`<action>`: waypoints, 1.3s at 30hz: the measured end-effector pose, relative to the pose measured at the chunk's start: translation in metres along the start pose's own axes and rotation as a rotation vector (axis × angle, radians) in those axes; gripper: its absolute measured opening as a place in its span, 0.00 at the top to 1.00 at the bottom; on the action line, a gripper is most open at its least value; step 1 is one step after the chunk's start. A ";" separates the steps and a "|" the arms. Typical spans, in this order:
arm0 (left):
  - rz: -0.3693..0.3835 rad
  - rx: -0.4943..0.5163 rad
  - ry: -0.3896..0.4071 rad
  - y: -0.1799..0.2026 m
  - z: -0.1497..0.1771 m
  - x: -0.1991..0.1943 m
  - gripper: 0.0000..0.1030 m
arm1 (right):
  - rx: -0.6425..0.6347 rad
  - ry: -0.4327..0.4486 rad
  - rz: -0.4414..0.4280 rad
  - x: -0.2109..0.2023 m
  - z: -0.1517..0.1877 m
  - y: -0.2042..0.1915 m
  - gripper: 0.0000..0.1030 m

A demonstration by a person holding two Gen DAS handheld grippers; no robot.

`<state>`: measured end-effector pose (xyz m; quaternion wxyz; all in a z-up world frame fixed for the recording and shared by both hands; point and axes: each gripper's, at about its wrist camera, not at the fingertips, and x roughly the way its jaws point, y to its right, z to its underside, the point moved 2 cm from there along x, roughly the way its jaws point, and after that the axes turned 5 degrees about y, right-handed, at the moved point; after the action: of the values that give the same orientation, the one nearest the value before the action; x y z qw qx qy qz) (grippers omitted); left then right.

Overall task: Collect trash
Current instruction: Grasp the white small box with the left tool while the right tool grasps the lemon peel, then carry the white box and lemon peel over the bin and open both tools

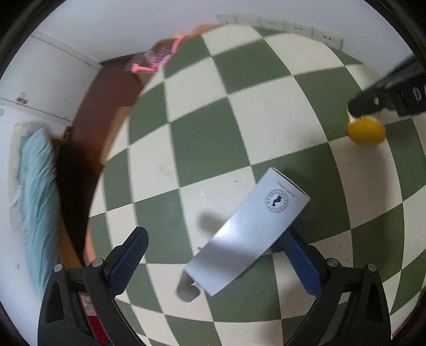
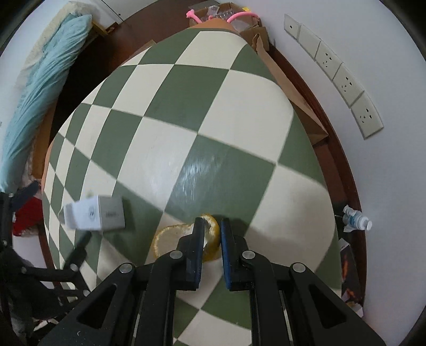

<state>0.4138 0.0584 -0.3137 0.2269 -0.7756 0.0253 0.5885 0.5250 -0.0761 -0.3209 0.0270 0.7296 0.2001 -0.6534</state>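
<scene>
A grey-white carton box (image 1: pixel 255 229) lies on the green-and-cream checkered table (image 1: pixel 239 106), one end flap open. My left gripper (image 1: pixel 213 234) points down over it with its jaws wide apart. The box rests against the right finger (image 1: pixel 300 260) and stands clear of the left finger (image 1: pixel 130 255). Across the table, my right gripper (image 2: pixel 212 222) is shut on a yellow citrus peel (image 2: pixel 170 237). The peel (image 1: pixel 366 131) hangs from that gripper at the right edge of the left wrist view. The box (image 2: pixel 98 215) shows at the left in the right wrist view.
A cardboard box with pink straps (image 2: pixel 226 16) and a brown paper bag (image 2: pixel 295 98) sit at the table's far end. Blue bedding (image 2: pixel 40 93) lies to the left. A crushed plastic bottle (image 2: pixel 356 221) is on the floor by the wall with sockets (image 2: pixel 346 79).
</scene>
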 end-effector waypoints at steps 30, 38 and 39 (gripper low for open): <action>-0.006 -0.521 0.130 -0.025 0.066 -0.082 0.69 | -0.085 0.108 -0.044 -0.043 0.043 -0.040 0.88; -0.086 -0.803 0.203 -0.051 0.138 -0.139 0.69 | -0.158 0.198 -0.056 -0.082 0.088 -0.083 0.88; -0.092 -0.831 0.215 -0.054 0.147 -0.147 0.69 | -0.164 0.204 -0.062 -0.086 0.092 -0.087 0.88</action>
<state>0.2526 0.1295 -0.1909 -0.0827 -0.8582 -0.2250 0.4539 0.4040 -0.0459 -0.2317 0.0461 0.7810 0.2770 -0.5579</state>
